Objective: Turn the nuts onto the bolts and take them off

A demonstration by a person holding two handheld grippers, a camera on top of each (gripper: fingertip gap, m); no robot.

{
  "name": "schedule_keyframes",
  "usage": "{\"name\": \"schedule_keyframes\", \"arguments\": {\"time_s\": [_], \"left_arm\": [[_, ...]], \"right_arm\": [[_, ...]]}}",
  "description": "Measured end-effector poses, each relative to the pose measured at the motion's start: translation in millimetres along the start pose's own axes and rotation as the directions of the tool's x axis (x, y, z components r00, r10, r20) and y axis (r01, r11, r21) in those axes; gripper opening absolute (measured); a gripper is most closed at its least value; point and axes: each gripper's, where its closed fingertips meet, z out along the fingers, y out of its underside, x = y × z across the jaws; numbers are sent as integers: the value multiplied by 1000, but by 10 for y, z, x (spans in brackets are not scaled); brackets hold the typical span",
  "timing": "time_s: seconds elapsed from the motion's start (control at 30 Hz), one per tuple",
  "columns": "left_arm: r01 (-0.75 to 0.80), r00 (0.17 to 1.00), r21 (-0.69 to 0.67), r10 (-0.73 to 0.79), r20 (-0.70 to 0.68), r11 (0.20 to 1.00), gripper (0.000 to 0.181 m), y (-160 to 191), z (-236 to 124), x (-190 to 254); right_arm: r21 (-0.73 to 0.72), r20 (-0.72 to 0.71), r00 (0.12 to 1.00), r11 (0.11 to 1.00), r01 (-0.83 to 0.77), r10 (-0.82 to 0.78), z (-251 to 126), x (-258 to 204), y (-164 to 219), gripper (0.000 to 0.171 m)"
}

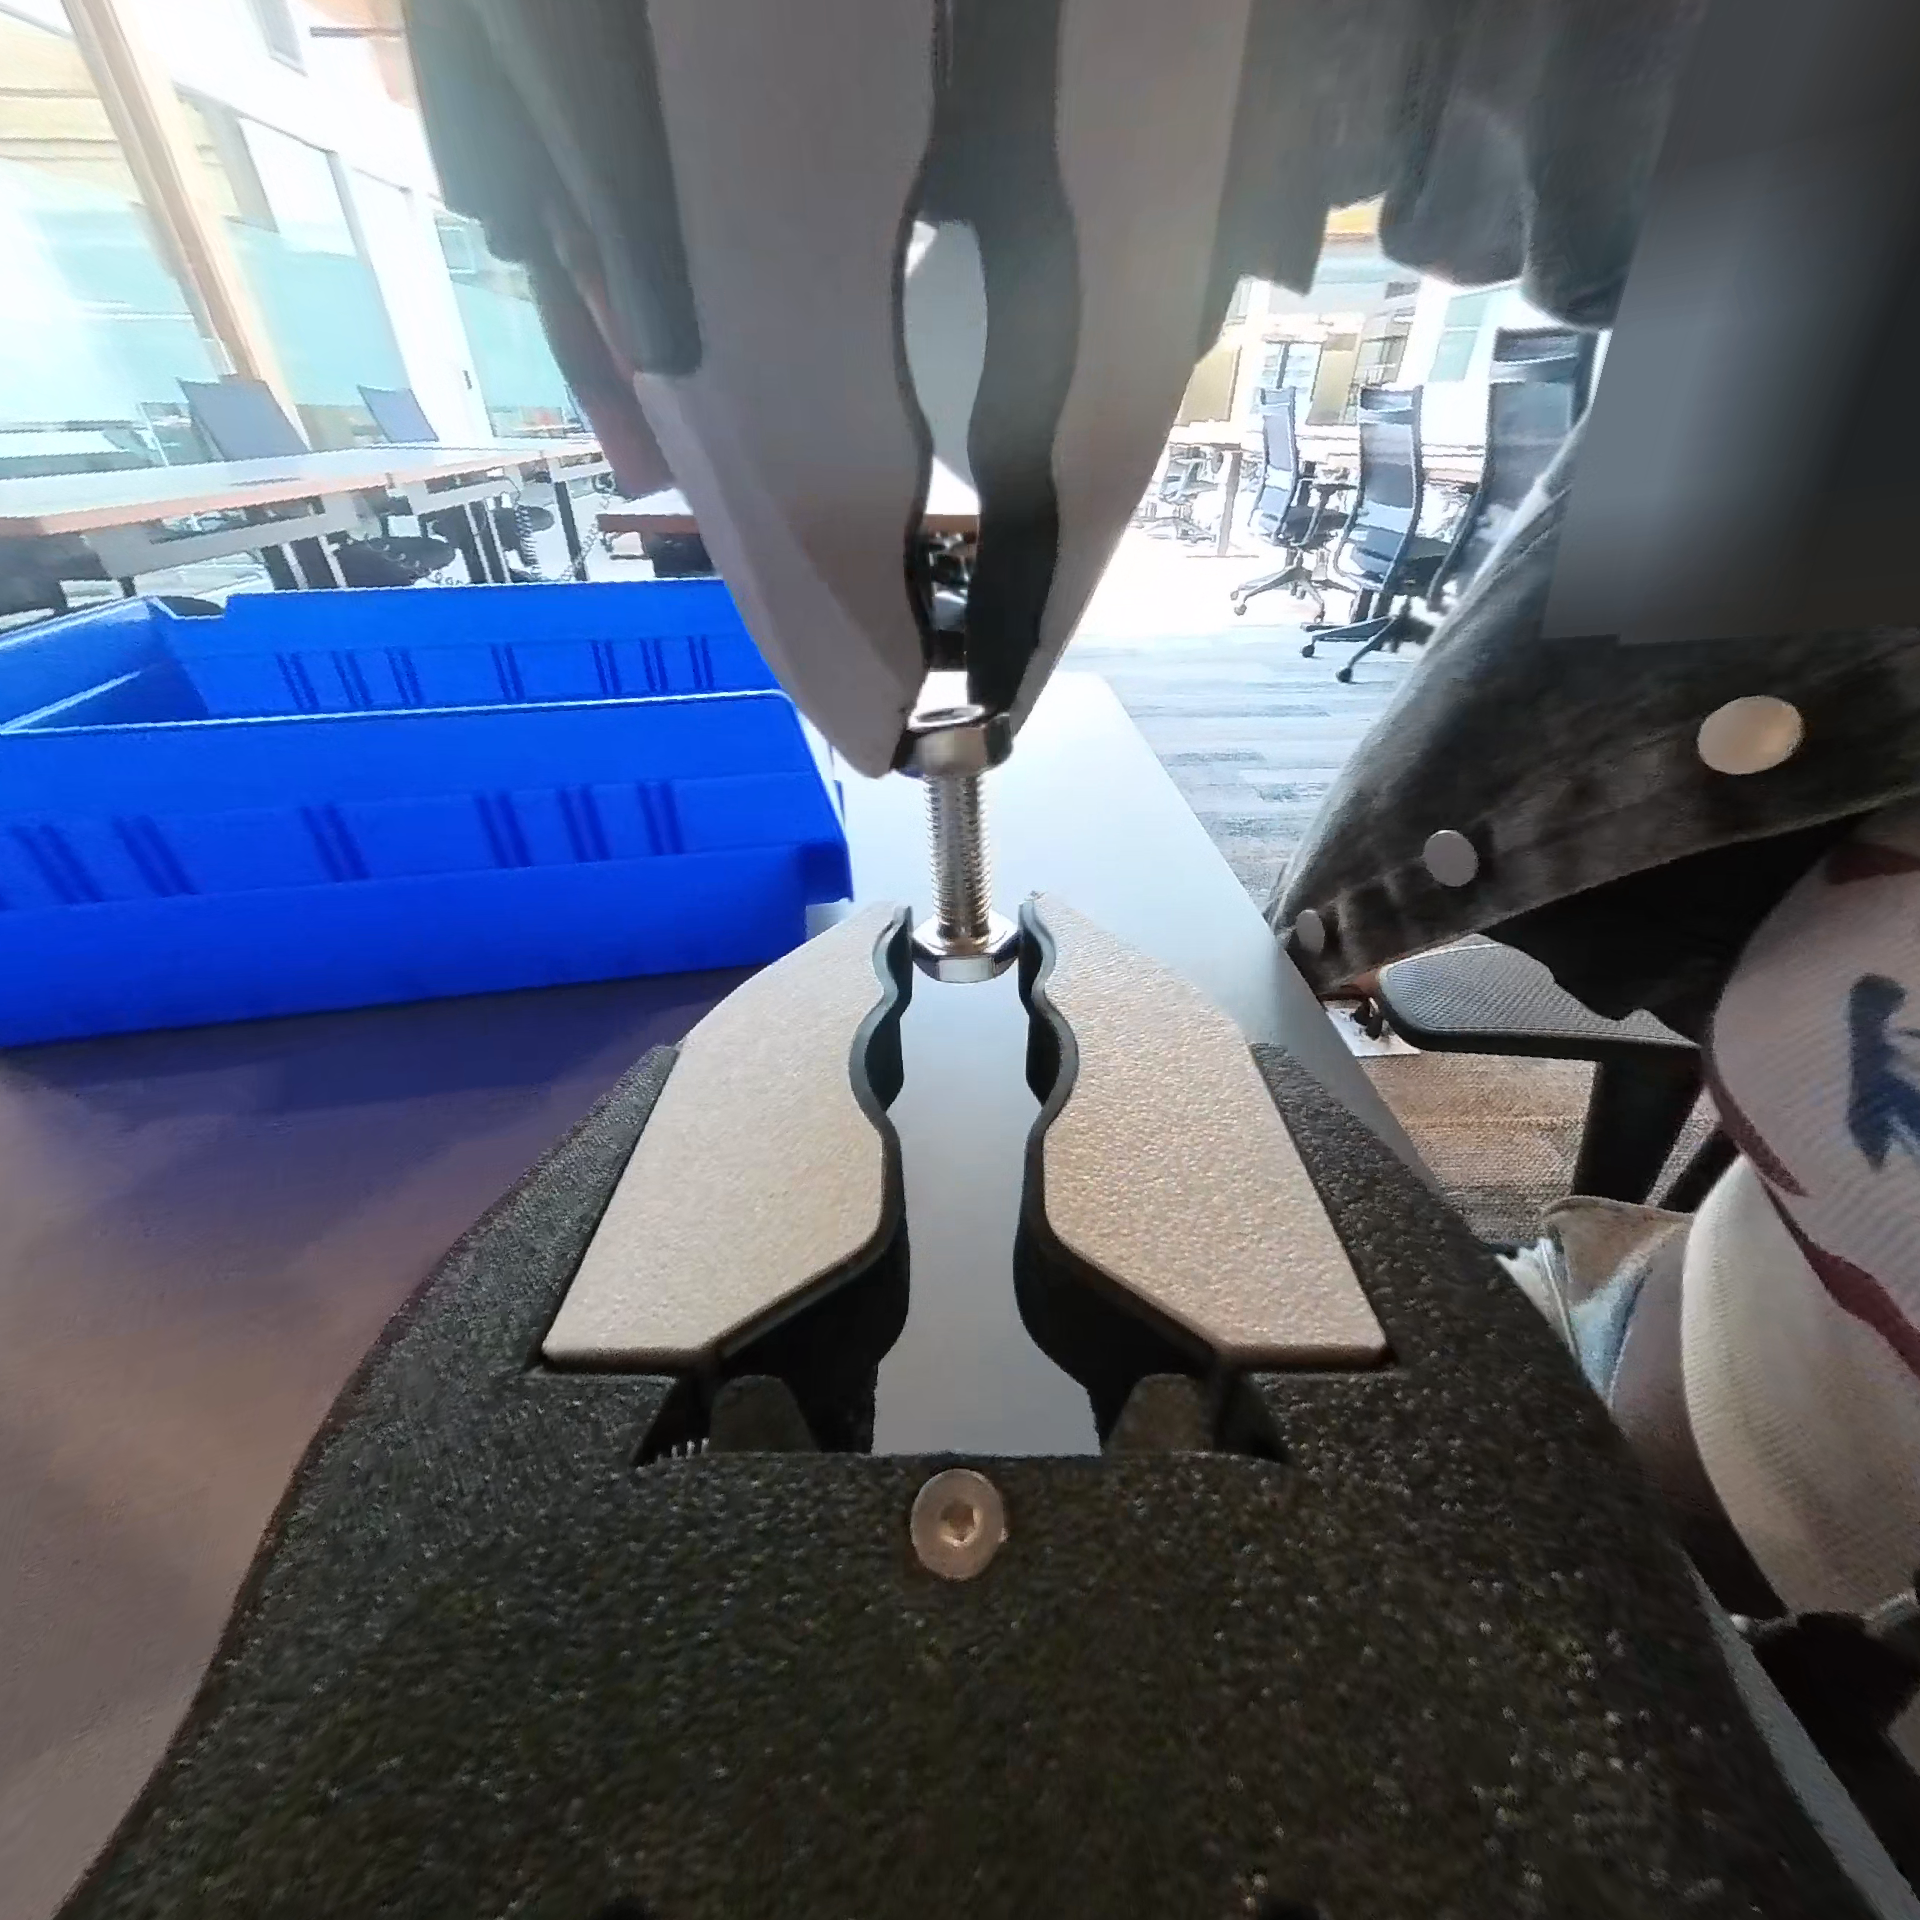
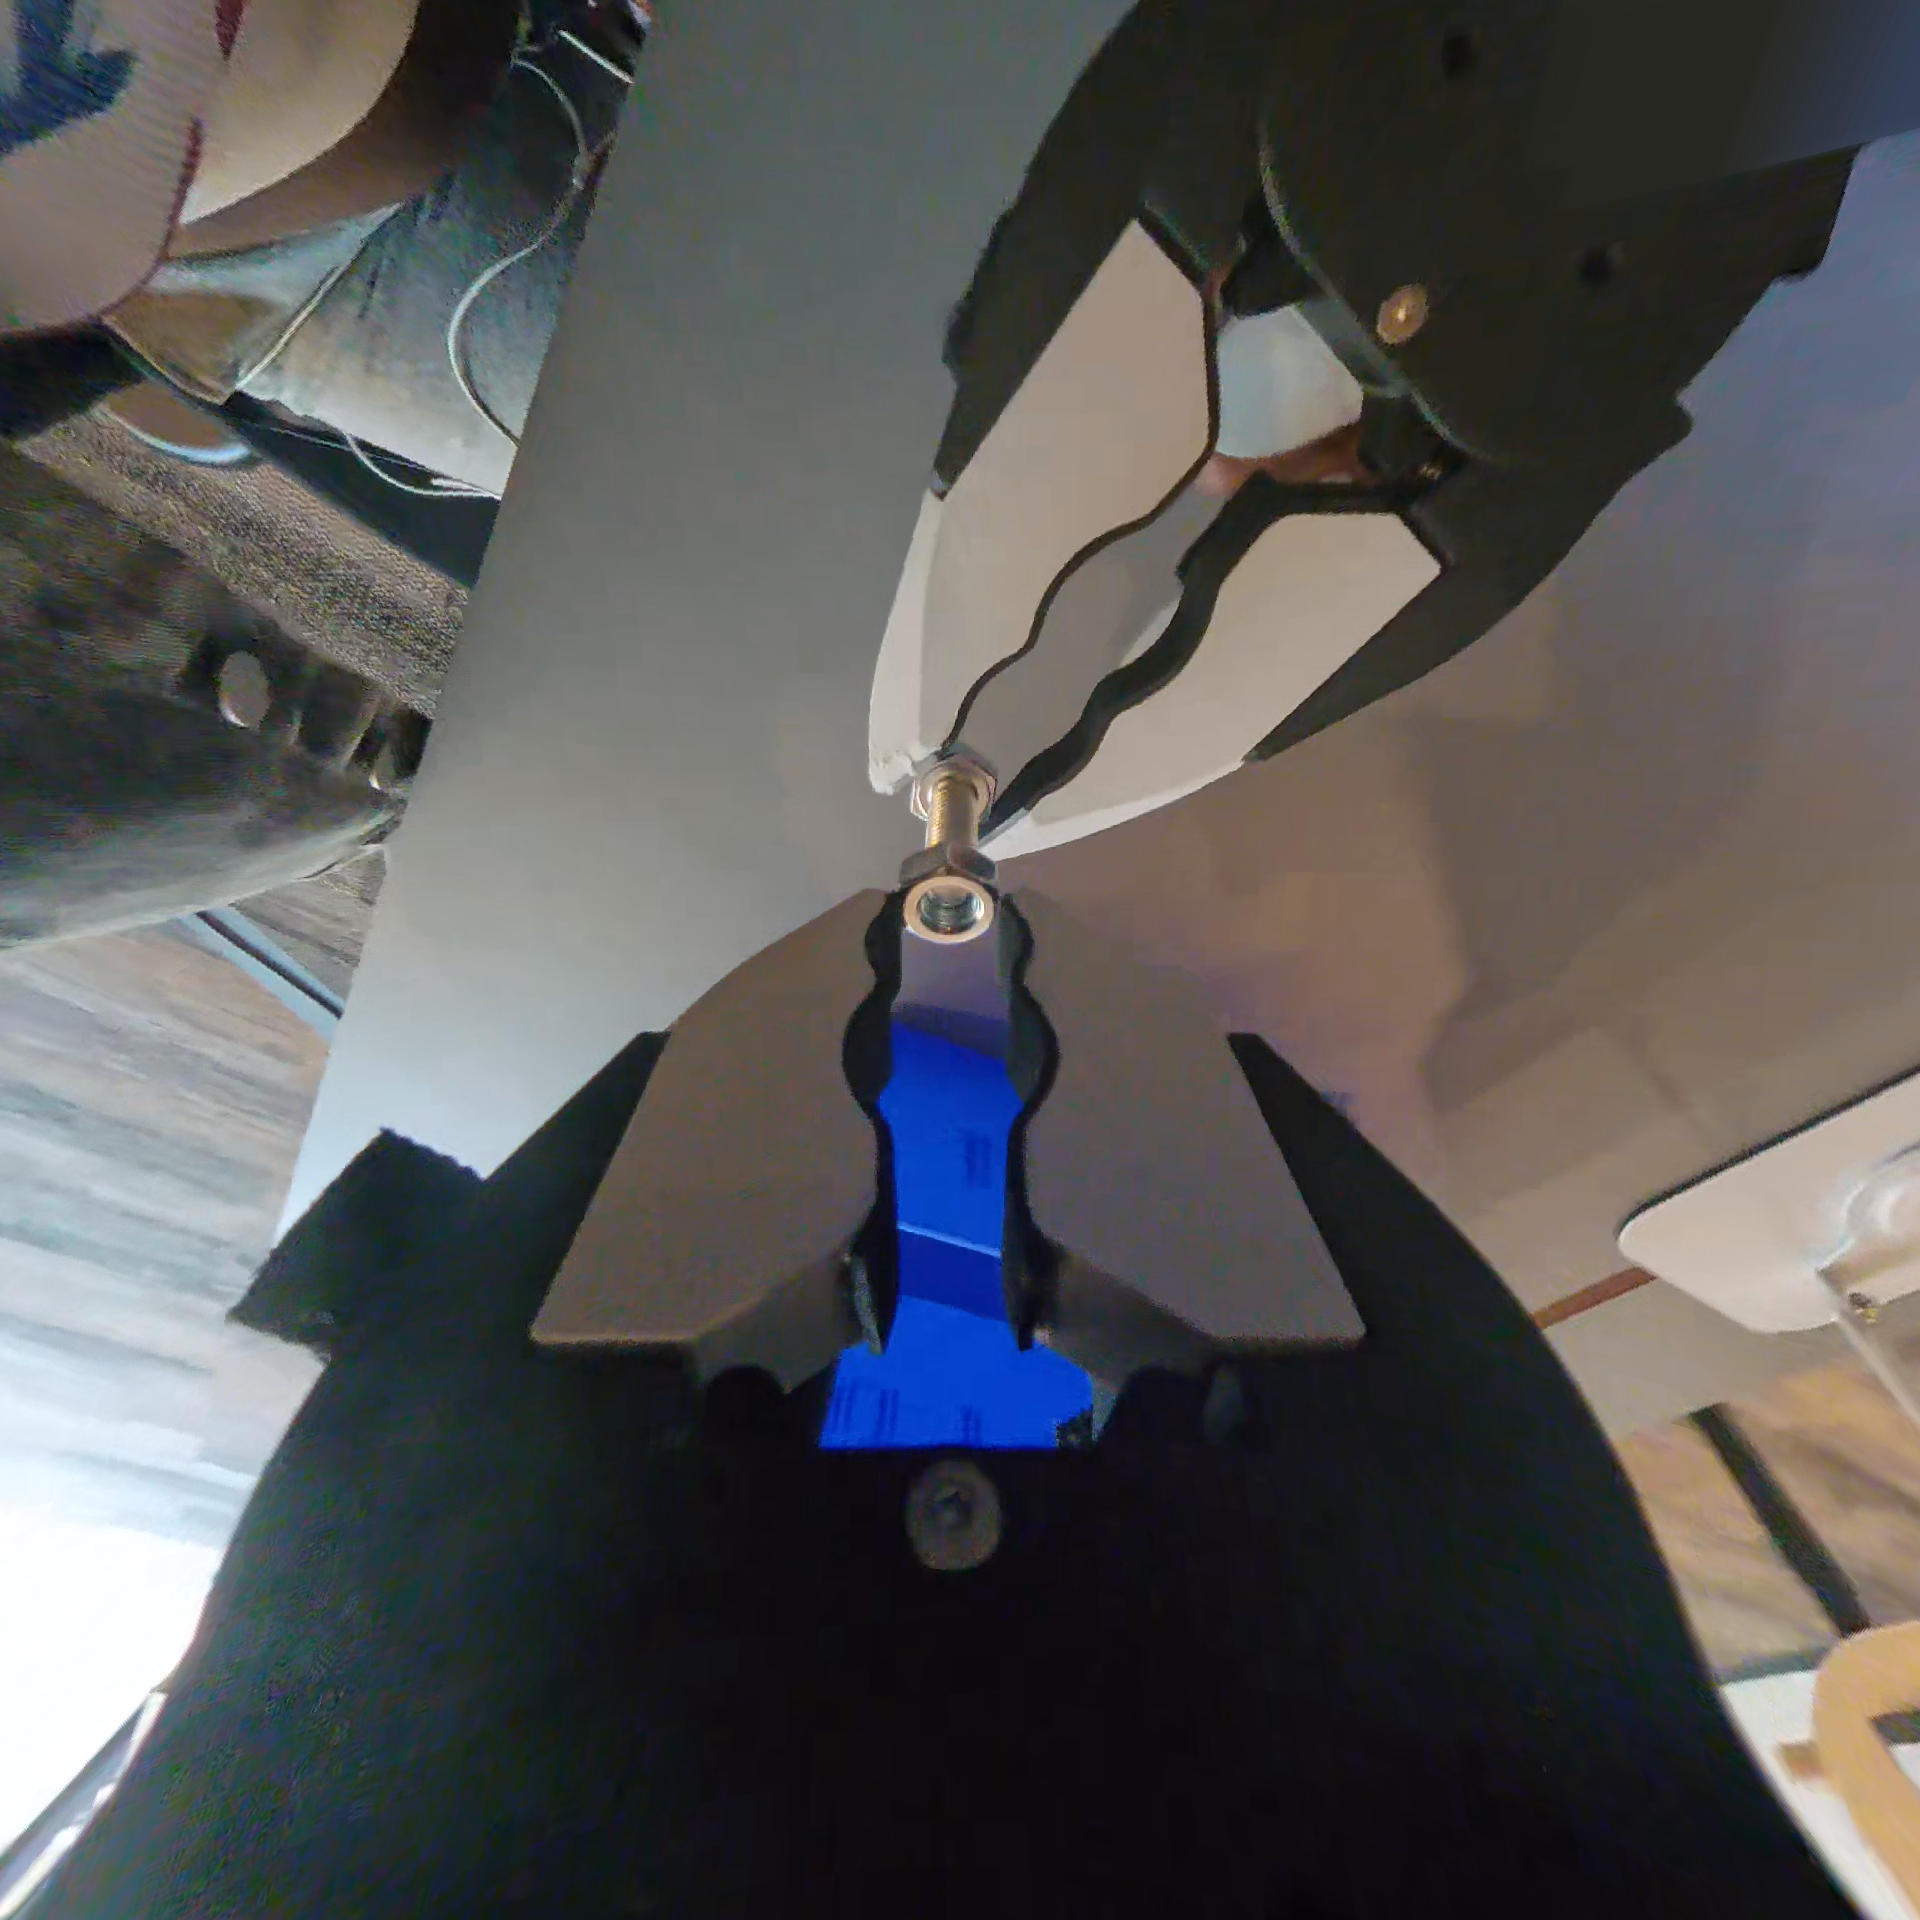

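A silver bolt (image 1: 956, 842) is held in the air between my two grippers, above the table. My left gripper (image 1: 961, 951) is shut on the bolt's hex head, at the lower end in the left wrist view. My right gripper (image 1: 951, 738) comes in from above and is shut on a hex nut (image 1: 951, 727) at the bolt's far tip. In the right wrist view the nut (image 2: 951, 909) sits between my right gripper's (image 2: 951, 920) tips, its threaded hole facing the camera. The bolt (image 2: 948, 821) runs on to the left gripper (image 2: 951, 774) beyond.
Two blue plastic bins (image 1: 416, 810) stand on the table (image 1: 312, 1143) to the left, close behind the grippers. The table's edge runs along the right. A black chair armrest (image 1: 1507, 997) and a person's clothing are just beyond it. Office desks and chairs stand far behind. Less than 4 cm separates the two grippers' tips.
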Motion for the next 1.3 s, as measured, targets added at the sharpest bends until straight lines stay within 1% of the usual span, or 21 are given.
{"name": "schedule_keyframes", "arguments": {"time_s": [0.1, 0.2, 0.33, 0.47, 0.63, 0.77, 0.87, 1.0, 1.03, 1.1, 1.13, 1.23, 1.3], "left_arm": [[-5, 1000, -8, 5, 29, 1000, 19, 10, 2, -31], [-5, 998, -12, 5, 58, 1000, 19, 15, 3, -66], [-2, 995, -10, 3, 98, 1000, 18, 12, -1, -116], [-15, 990, -33, 20, 142, 999, 18, 36, 12, -157], [-31, 987, -26, 35, 158, 999, 19, 25, 7, -160], [-55, 984, -32, 60, 167, 998, 19, 28, 8, -148], [-39, 986, -13, 40, 159, 999, 18, 9, -5, -142], [-30, 989, 7, 29, 142, 1000, 18, -12, -19, -117], [-29, 990, 8, 27, 139, 1000, 18, -13, -19, -110], [-34, 989, 7, 32, 142, 999, 19, -12, -24, -113], [-31, 990, 10, 29, 141, 999, 18, -15, -26, -116], [-26, 992, 29, 22, 127, 999, 18, -37, -37, -107], [-24, 994, 52, 18, 111, 998, 18, -69, -49, -87]], "right_arm": [[-32, 1, 996, 995, -89, 89, 14, 6, 39, 16], [-50, 1, 976, 975, -218, 219, 20, 18, 64, 17], [-48, 3, 919, 918, -393, 393, 23, 33, 107, 17], [-67, 13, 854, 852, -519, 520, 60, 31, 168, 17], [-68, 41, 784, 785, -616, 619, 53, 24, 153, 17], [-62, 103, 712, 719, -692, 695, 48, 12, 125, 17], [-53, 138, 664, 675, -736, 735, 29, 19, 106, 17], [-33, 169, 635, 648, -761, 754, 13, 29, 45, 18], [-40, 163, 634, 647, -761, 756, 18, 21, 49, 24], [-66, 154, 636, 650, -757, 756, 32, -18, 72, 44], [-67, 151, 635, 649, -758, 758, 36, -31, 78, 50], [-42, 154, 639, 651, -758, 754, -2, -69, 91, 63], [15, 132, 667, 671, -741, 734, -84, -70, 115, 77]]}}
